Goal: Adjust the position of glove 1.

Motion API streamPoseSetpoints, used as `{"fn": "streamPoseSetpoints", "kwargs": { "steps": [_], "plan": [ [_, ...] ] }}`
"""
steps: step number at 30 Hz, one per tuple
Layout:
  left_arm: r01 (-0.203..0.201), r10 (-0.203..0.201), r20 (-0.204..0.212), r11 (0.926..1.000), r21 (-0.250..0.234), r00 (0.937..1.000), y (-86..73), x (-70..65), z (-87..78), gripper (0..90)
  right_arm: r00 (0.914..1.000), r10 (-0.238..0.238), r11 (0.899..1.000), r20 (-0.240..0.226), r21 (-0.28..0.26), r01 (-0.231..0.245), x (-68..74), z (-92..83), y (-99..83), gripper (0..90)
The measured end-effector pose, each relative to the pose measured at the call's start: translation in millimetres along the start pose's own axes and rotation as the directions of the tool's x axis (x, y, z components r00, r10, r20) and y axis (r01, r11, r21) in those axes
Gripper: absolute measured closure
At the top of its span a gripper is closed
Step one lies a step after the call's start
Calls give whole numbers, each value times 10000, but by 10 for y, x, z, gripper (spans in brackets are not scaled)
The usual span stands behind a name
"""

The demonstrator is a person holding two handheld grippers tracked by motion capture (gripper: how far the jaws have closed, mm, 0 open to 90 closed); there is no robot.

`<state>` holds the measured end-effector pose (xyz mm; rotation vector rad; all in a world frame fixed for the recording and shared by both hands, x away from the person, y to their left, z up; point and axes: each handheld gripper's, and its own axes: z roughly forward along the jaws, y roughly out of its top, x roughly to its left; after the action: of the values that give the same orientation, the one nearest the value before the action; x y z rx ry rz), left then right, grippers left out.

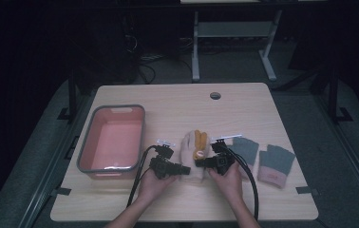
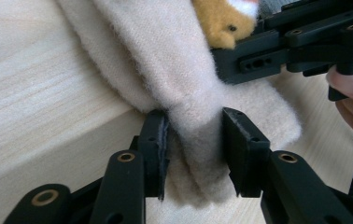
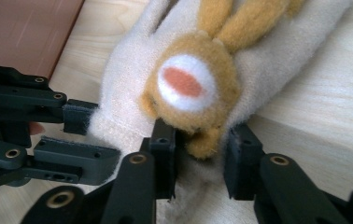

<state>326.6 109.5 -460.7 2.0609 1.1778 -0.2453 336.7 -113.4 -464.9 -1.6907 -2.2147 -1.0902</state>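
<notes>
Cream glove (image 1: 193, 159) with its orange animal patch (image 1: 199, 145) is lying mid-counter (image 1: 177, 107), not yet lifted. Left gripper (image 2: 194, 140) and right gripper (image 3: 201, 142) are each pinching its cuff. Pink bin (image 1: 112, 137) is sitting empty beside it, and 2 grey gloves (image 1: 263, 159) are waiting untouched.

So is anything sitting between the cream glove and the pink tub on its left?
Nothing visible. Bare table lies between the cream glove and the pink tub, apart from the left gripper, which, like the right gripper, pinches the glove's cuff.
</notes>
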Motion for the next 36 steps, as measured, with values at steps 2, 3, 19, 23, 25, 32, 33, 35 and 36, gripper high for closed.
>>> {"fn": "streamPoseSetpoints", "kwargs": {
  "steps": [2,3,19,23,25,32,33,35,36],
  "plan": [
    [14,-14,65,10000,-31,10000,5,3,5,646,10000,51,9999,-63,107,-51,1,10,11,725],
    [44,-43,94,10000,-45,9999,9,6,7,652,9998,144,9996,-107,224,-141,-1,10,20,735],
    [347,-332,620,9991,-239,9975,24,57,-26,691,9953,263,9984,-933,526,-214,-75,-40,81,813],
    [328,-307,687,9990,-296,9972,23,63,-42,692,9946,75,9985,-1034,543,-19,-72,-55,89,819],
    [345,-320,708,9988,-346,9970,24,63,-45,692,9947,-79,9987,-1023,490,129,-62,-68,92,819],
    [356,-340,653,9991,-231,9973,7,94,-15,691,9978,-276,9963,-599,800,324,-63,-16,89,707],
    [346,-332,640,9992,-215,9974,7,95,-16,690,9984,-155,9962,-553,852,202,-68,-10,91,690],
    [316,-305,600,9993,-181,9977,8,95,-17,687,9988,-197,9963,-454,833,234,-64,-19,99,657],
    [291,-281,587,9994,-166,9979,7,96,-18,685,9990,-285,9963,-338,804,312,-54,-22,103,638]
  ]
}}
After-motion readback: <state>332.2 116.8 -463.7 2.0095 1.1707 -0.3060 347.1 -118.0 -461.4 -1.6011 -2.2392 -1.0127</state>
